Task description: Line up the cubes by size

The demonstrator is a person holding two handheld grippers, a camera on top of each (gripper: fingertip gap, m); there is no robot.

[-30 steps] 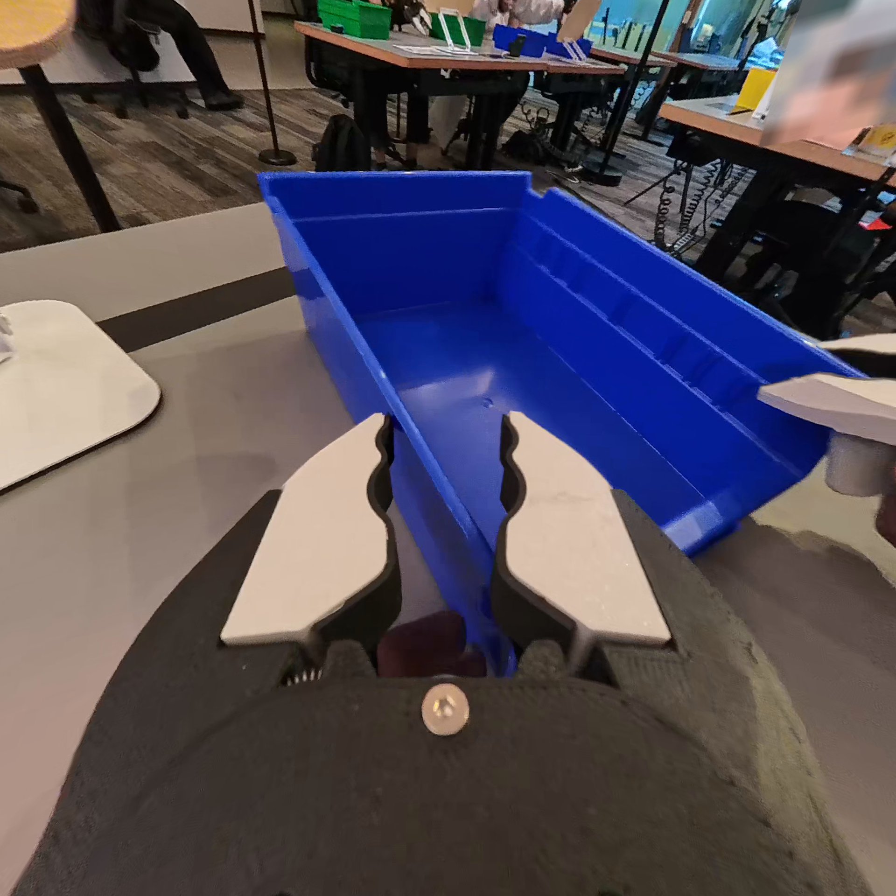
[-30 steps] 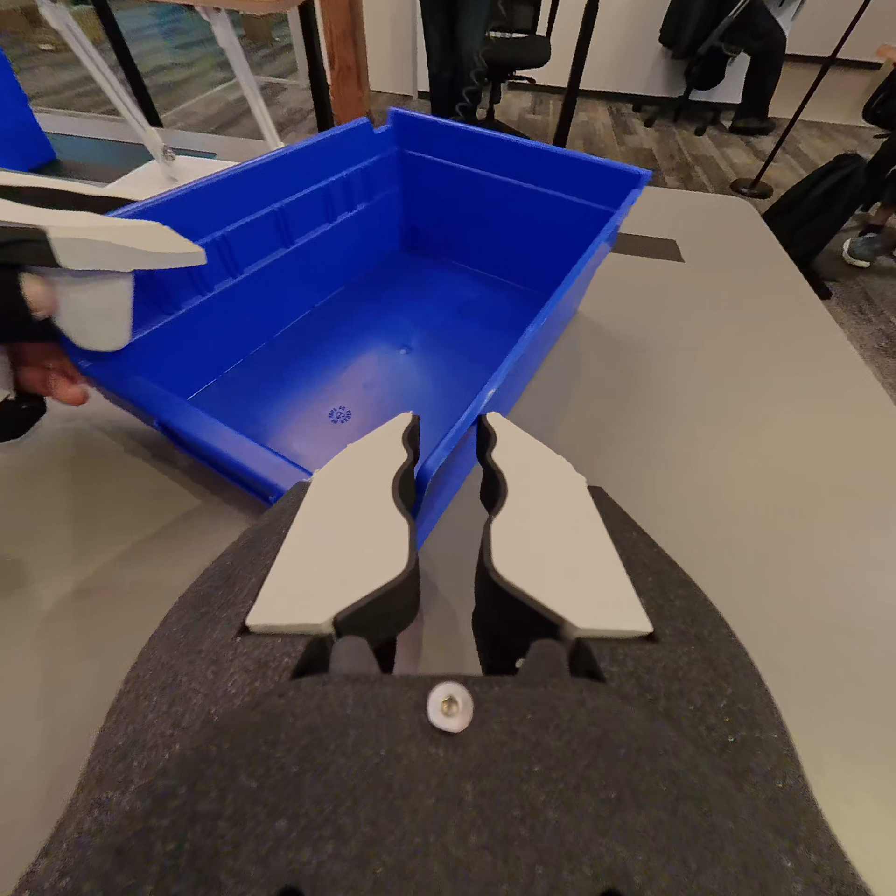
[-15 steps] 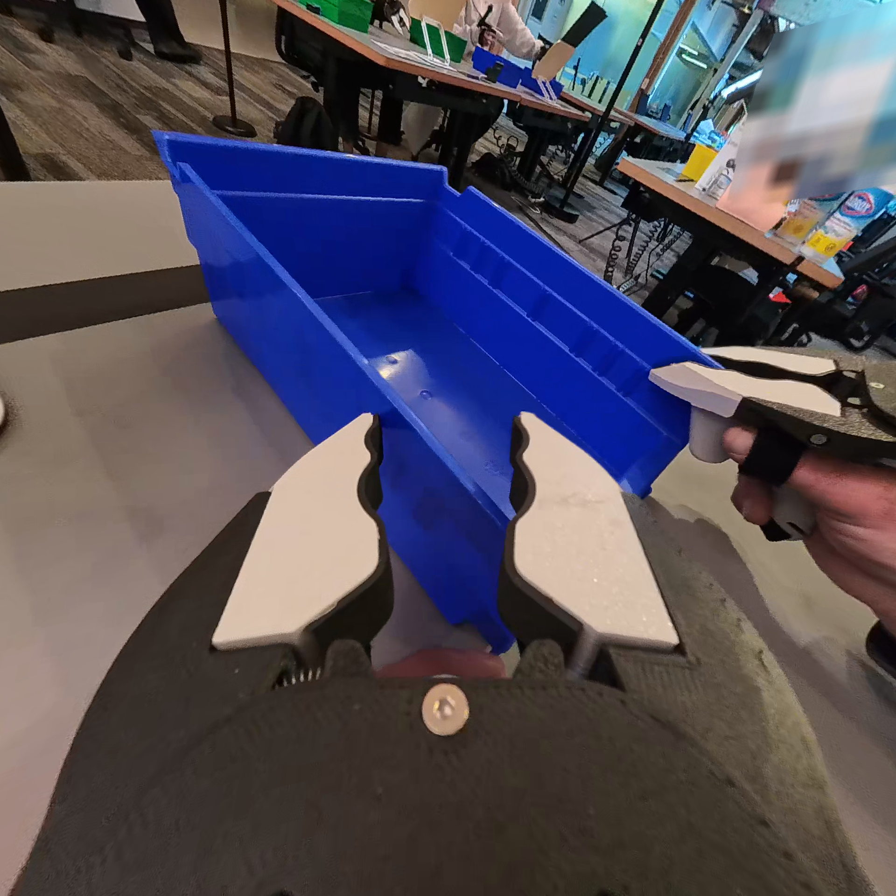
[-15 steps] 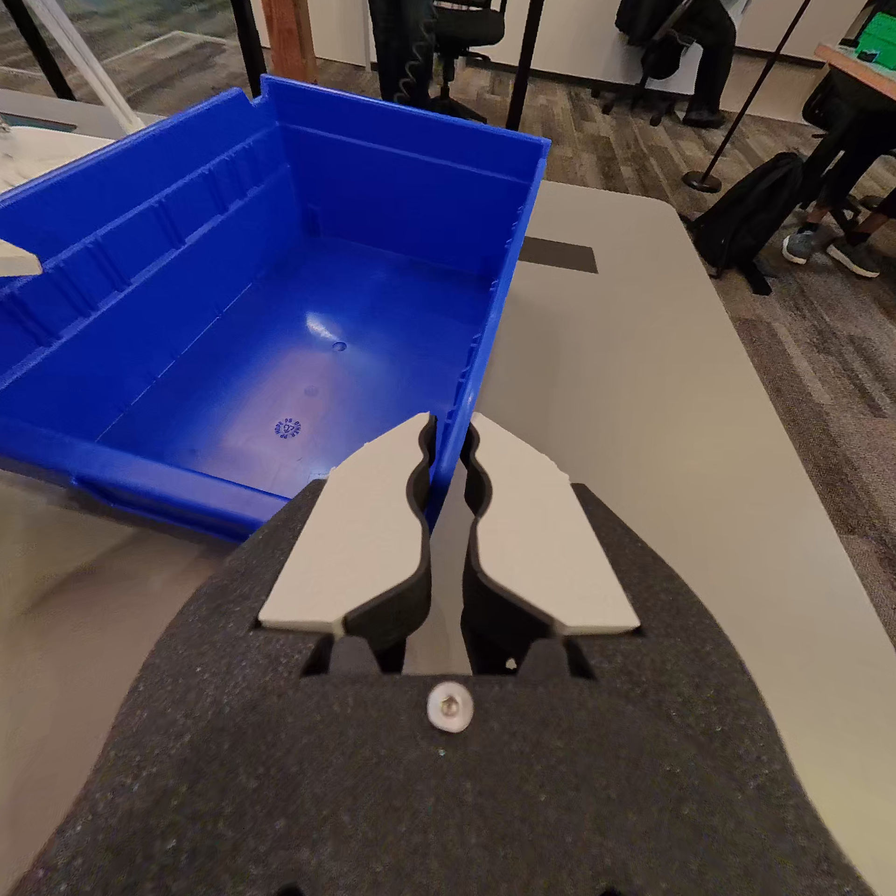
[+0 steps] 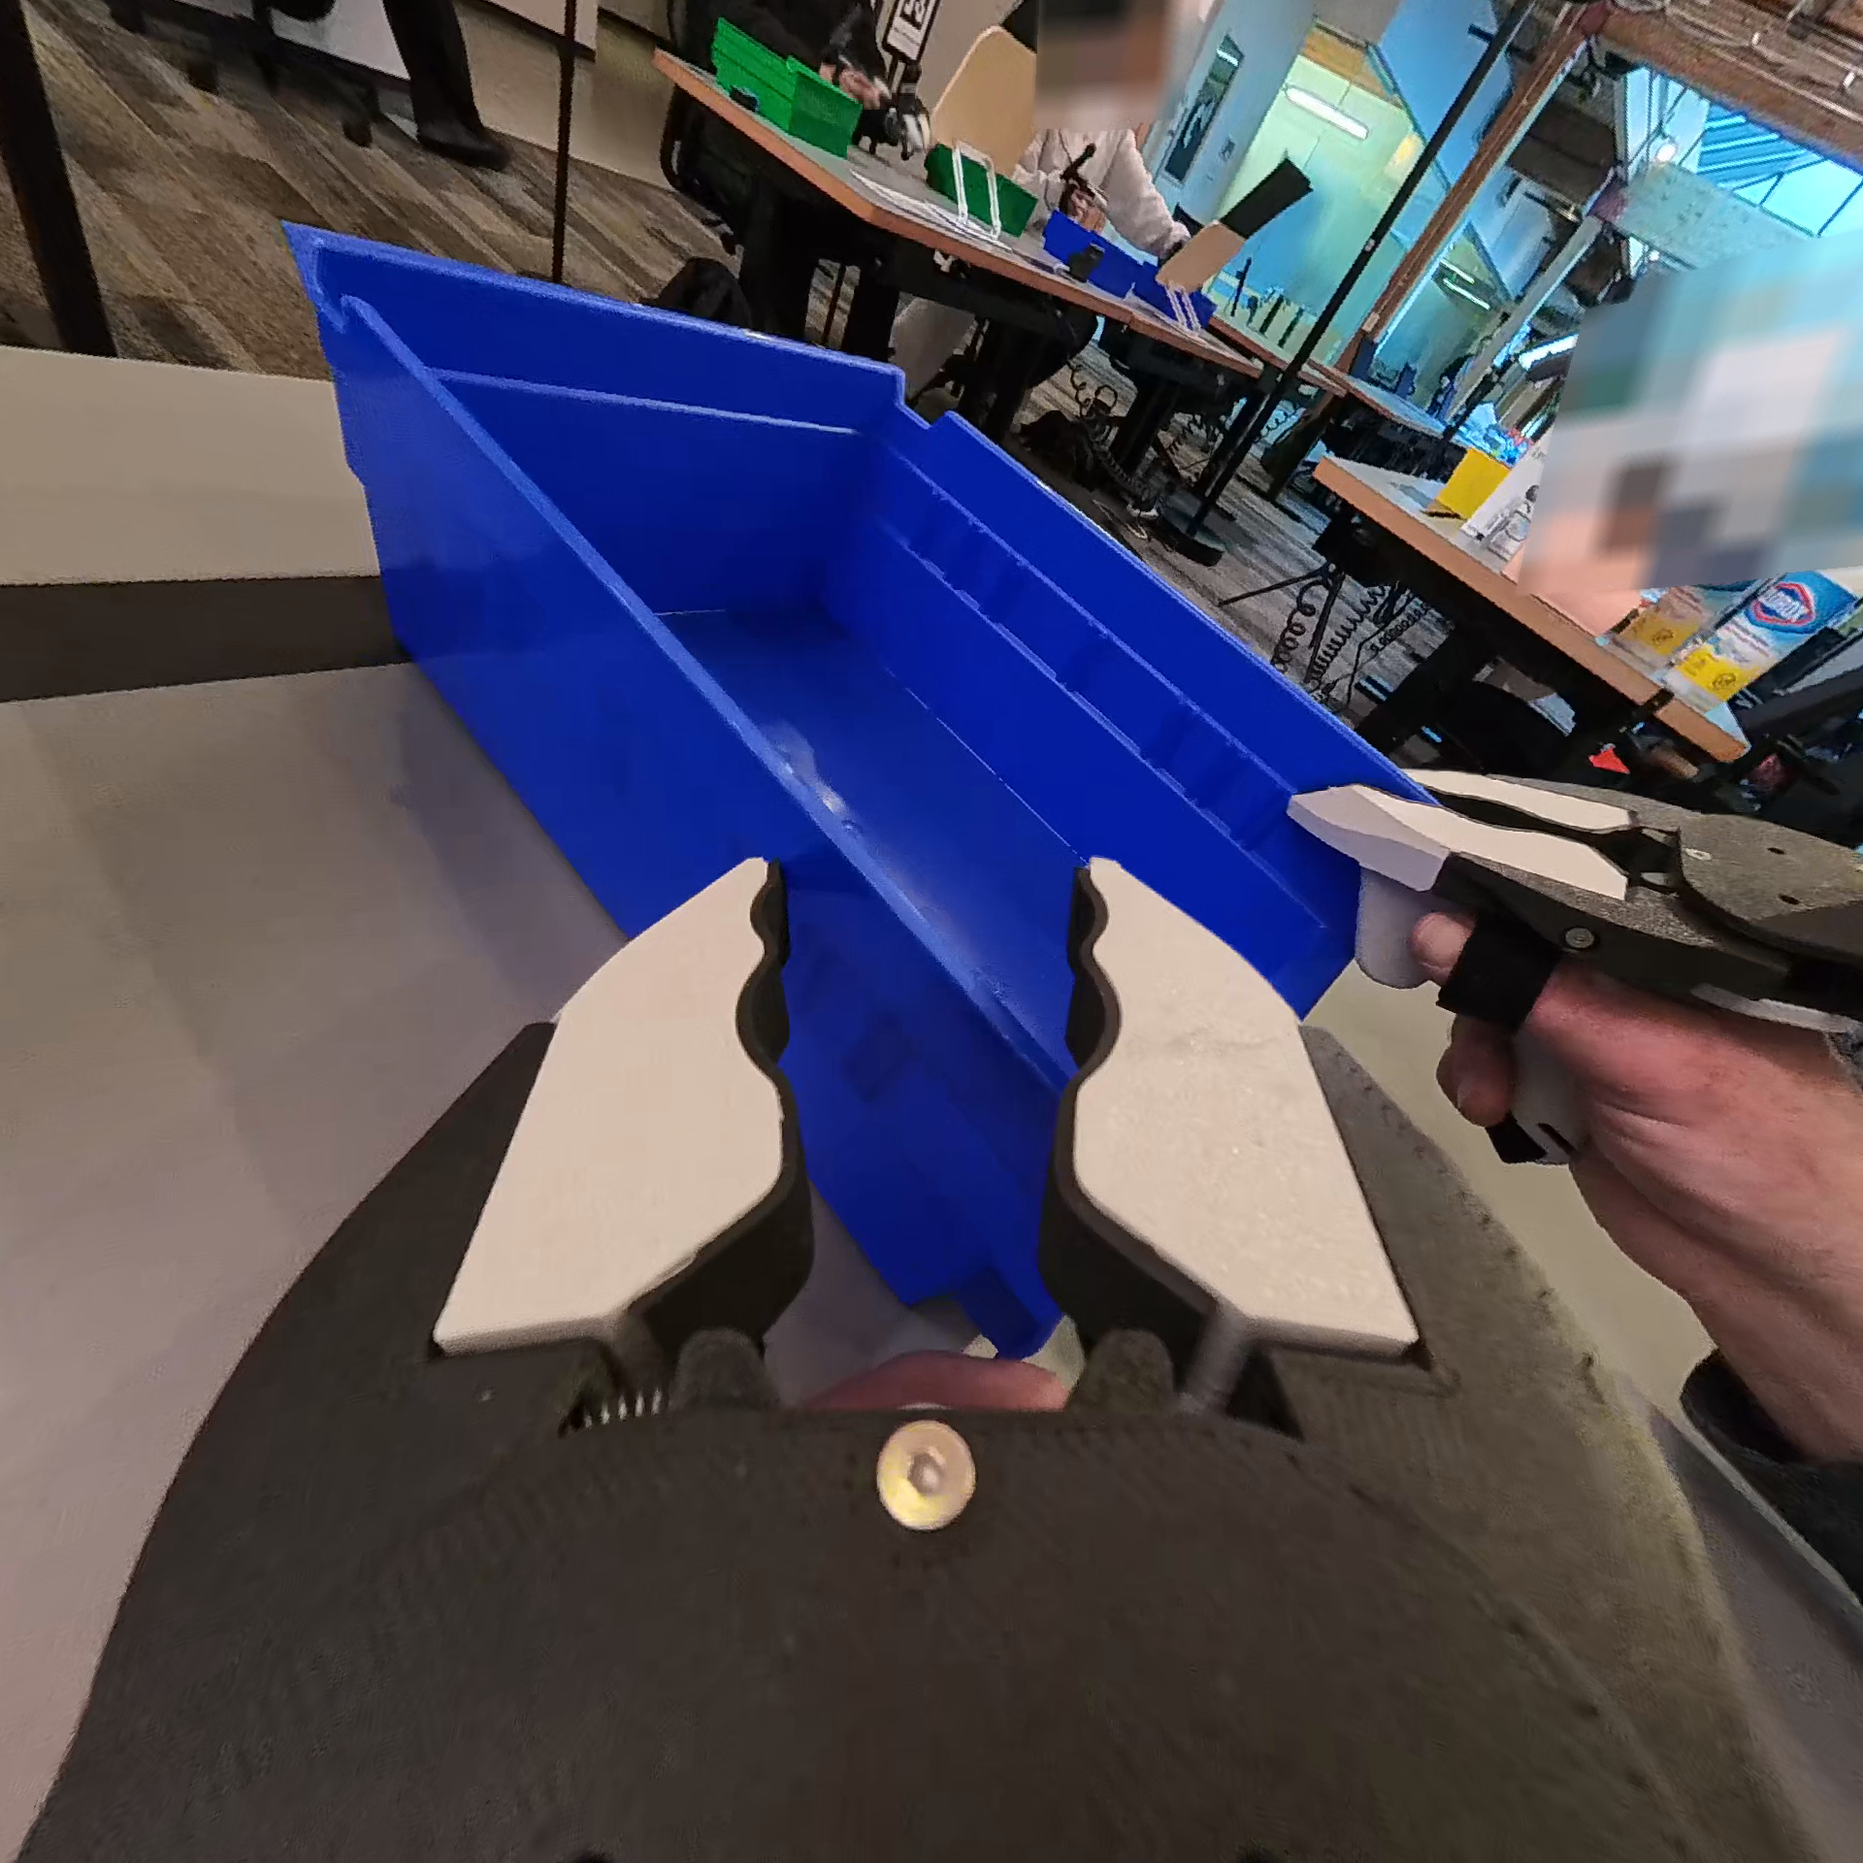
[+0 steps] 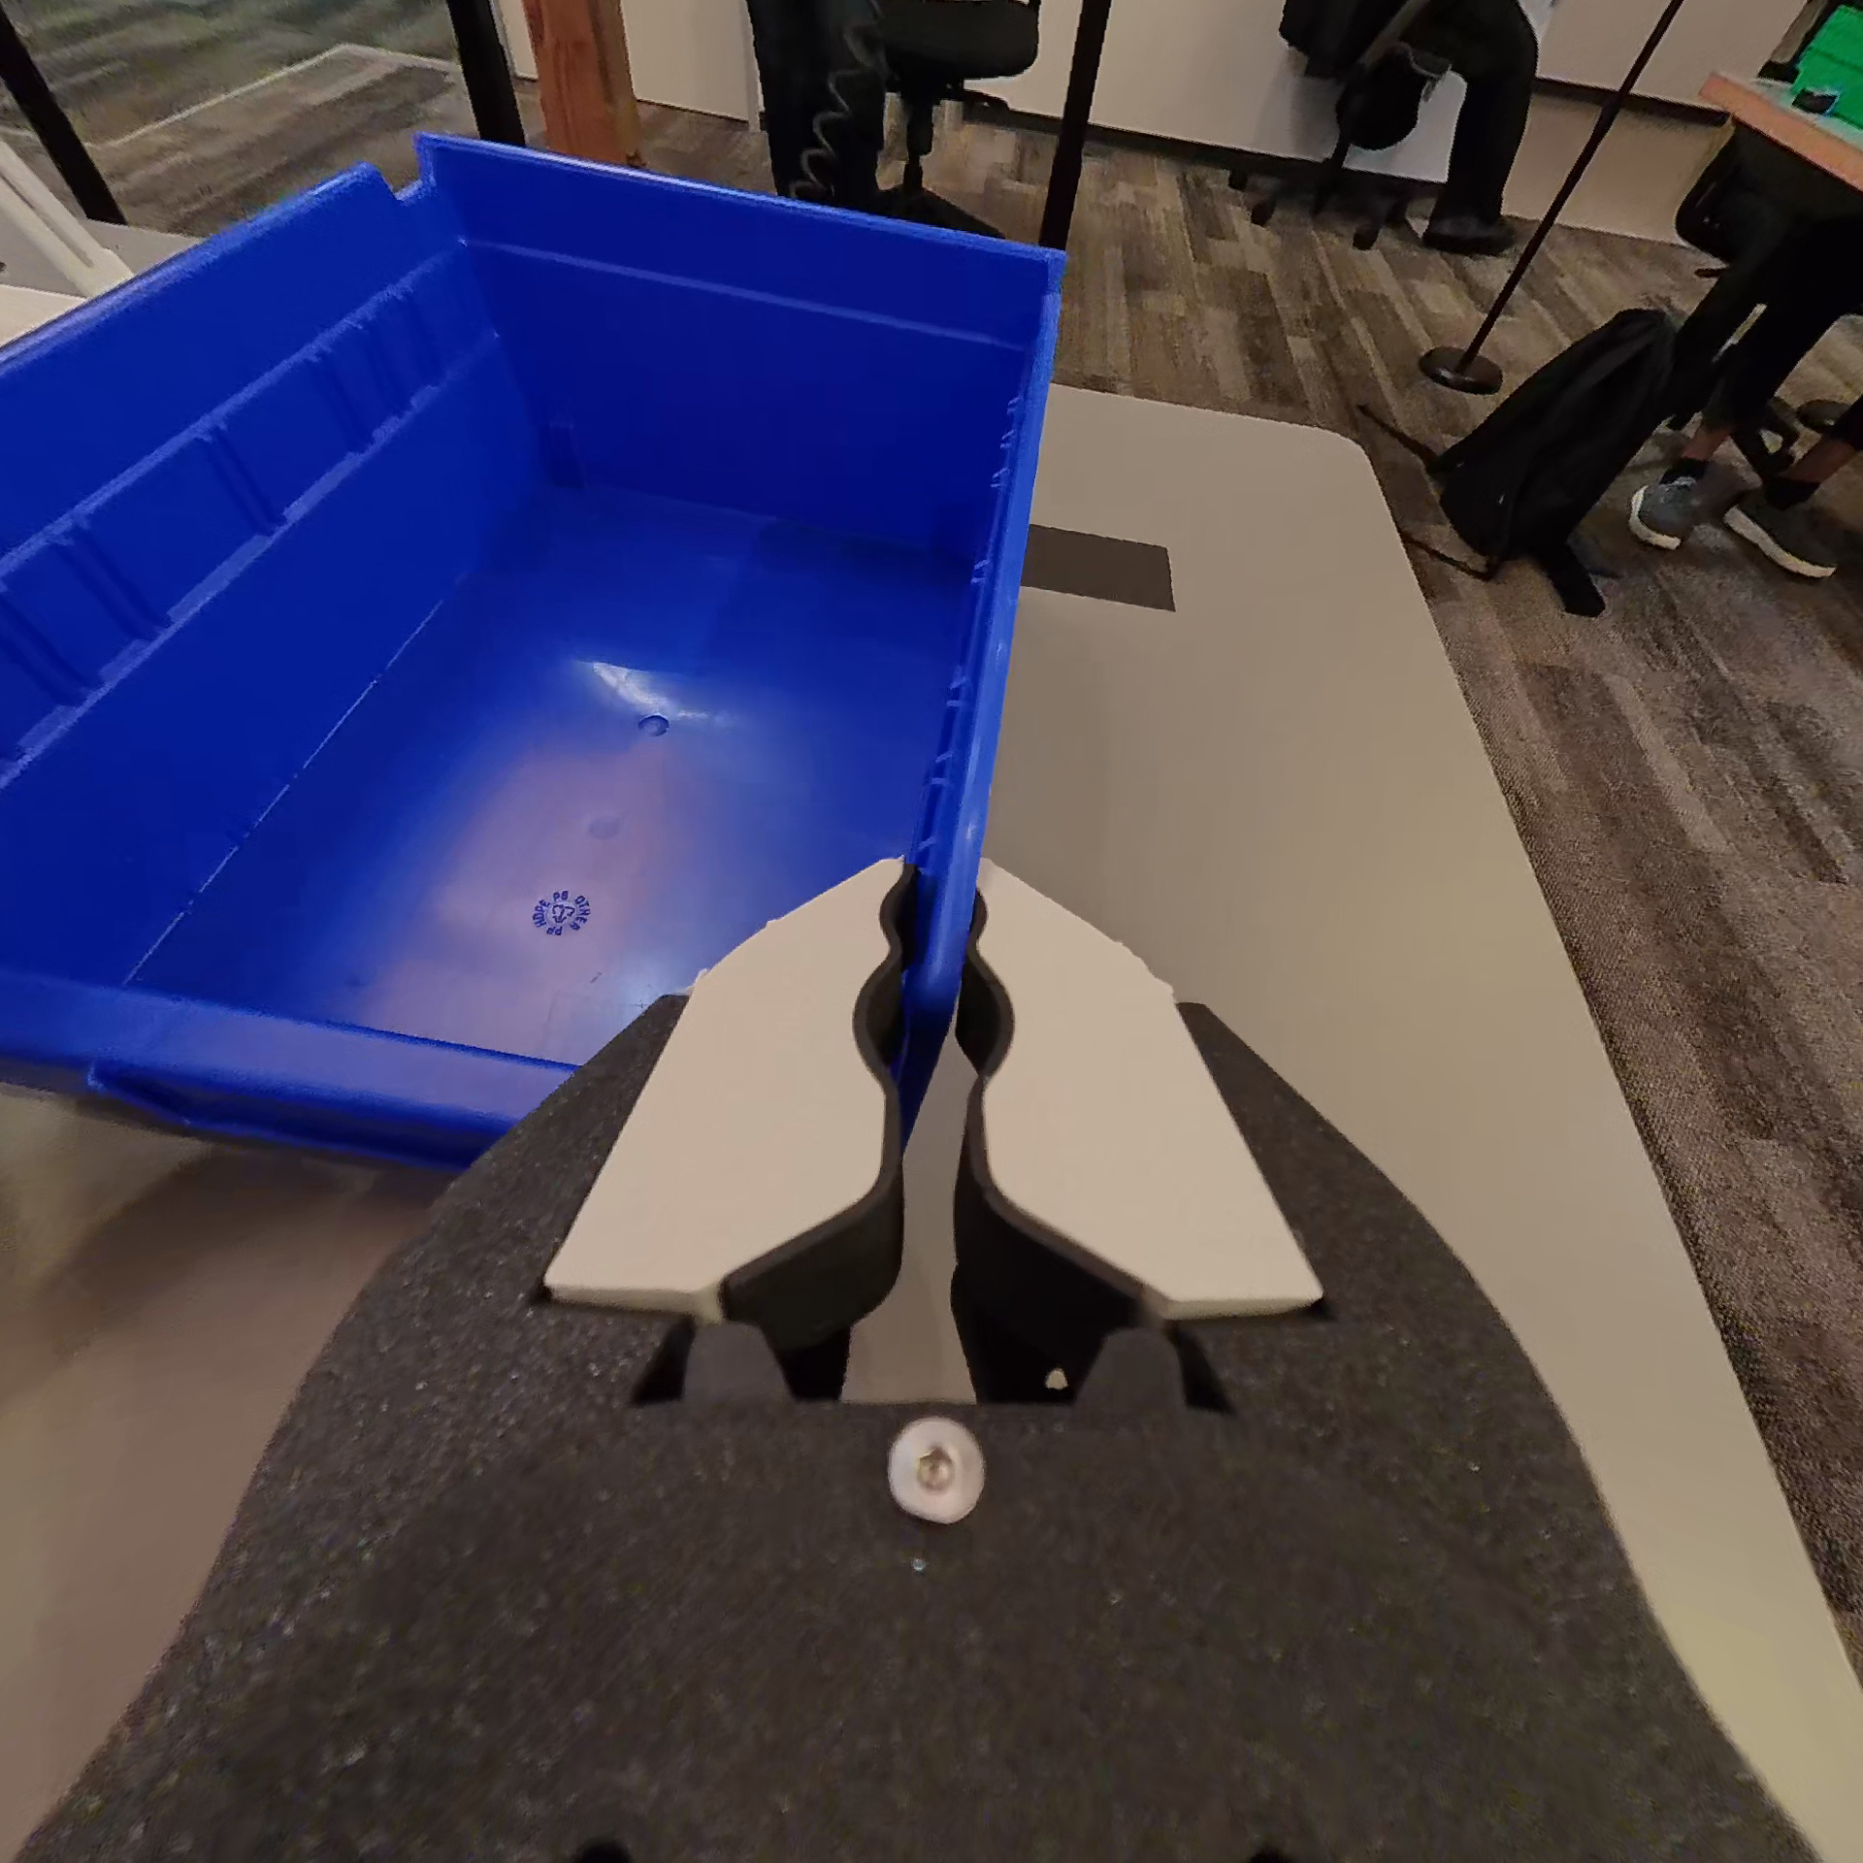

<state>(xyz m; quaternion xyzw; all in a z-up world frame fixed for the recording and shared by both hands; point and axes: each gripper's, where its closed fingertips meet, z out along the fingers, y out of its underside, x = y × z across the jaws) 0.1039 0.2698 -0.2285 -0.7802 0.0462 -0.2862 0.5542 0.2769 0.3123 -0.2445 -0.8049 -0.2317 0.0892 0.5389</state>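
Two grippers at one blue bin point(image 6: 504, 605): right gripper point(image 6: 933, 877) clamped on its side wall; left gripper point(image 5: 927, 887) apart, straddling the opposite wall.

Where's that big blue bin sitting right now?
The blue bin sits on the grey table, filling the left of the right wrist view. The right claw pinches its right wall; the open left claw straddles the opposite wall.
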